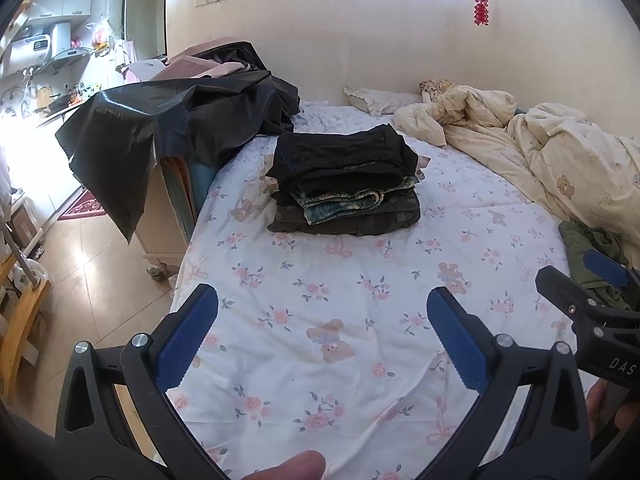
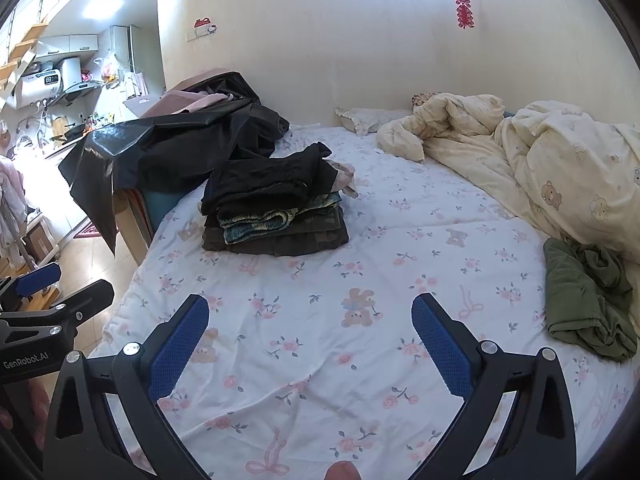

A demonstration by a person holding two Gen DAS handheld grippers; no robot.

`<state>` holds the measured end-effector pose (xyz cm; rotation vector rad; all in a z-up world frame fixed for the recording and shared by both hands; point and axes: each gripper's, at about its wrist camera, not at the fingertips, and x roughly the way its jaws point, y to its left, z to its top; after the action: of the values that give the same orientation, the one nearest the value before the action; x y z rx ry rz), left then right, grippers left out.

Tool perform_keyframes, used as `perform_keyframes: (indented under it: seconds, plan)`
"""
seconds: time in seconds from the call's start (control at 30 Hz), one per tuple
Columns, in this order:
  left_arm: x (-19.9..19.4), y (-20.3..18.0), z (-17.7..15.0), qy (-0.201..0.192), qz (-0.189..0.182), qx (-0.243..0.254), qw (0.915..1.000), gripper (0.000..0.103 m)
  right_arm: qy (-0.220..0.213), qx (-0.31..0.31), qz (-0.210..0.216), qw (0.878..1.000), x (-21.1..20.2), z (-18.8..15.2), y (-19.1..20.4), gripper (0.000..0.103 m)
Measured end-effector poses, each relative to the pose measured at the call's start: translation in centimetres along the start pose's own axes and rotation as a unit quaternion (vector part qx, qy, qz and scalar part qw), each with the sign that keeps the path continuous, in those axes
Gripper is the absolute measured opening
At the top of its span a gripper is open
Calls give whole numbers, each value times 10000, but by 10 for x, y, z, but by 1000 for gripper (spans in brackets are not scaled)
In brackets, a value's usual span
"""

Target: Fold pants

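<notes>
A stack of folded dark pants [image 1: 344,184] sits on the floral bed sheet [image 1: 320,320]; it also shows in the right wrist view [image 2: 276,208]. A crumpled olive-green garment [image 2: 588,300] lies at the right of the bed, partly visible in the left wrist view [image 1: 592,252]. My left gripper [image 1: 322,308] is open and empty above the sheet, nearer than the stack. My right gripper [image 2: 310,316] is open and empty above the sheet, left of the green garment. Each gripper shows at the edge of the other's view.
A cream quilt [image 2: 540,152] is bunched at the back right with a pillow [image 2: 364,118]. A black plastic sheet [image 1: 168,120] covers furniture at the bed's left. The bed's left edge drops to a tiled floor [image 1: 88,280]. A wall [image 1: 360,20] stands behind.
</notes>
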<state>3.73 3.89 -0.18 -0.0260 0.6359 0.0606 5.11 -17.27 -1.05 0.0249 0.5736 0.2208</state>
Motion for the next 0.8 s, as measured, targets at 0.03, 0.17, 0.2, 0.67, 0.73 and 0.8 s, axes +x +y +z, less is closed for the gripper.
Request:
perform_keyframes:
  seconds: [0.03,0.17,0.2,0.67,0.73,0.8]
  plan:
    - [0,0,1,-8,-1,5,10000,103,-2,1,1,10000,0,0,0,103]
    - [0,0,2,-14,-1,8,10000,103,-10,-10,2,10000,0,0,0,103]
    - [0,1,2,-15,-1,12,10000,103,-7,-11,1,10000,0,0,0,103]
    - [0,2,2,-2,8,29,10000,103,4,44,-7,10000,0,0,-1,103]
    - [0,2,2,2,8,31,10000,103,8,41,-14,10000,0,0,-1,103]
    - [0,2,1,9,-5,28,10000,103,11,41,-8,10000,-1,0,-1,103]
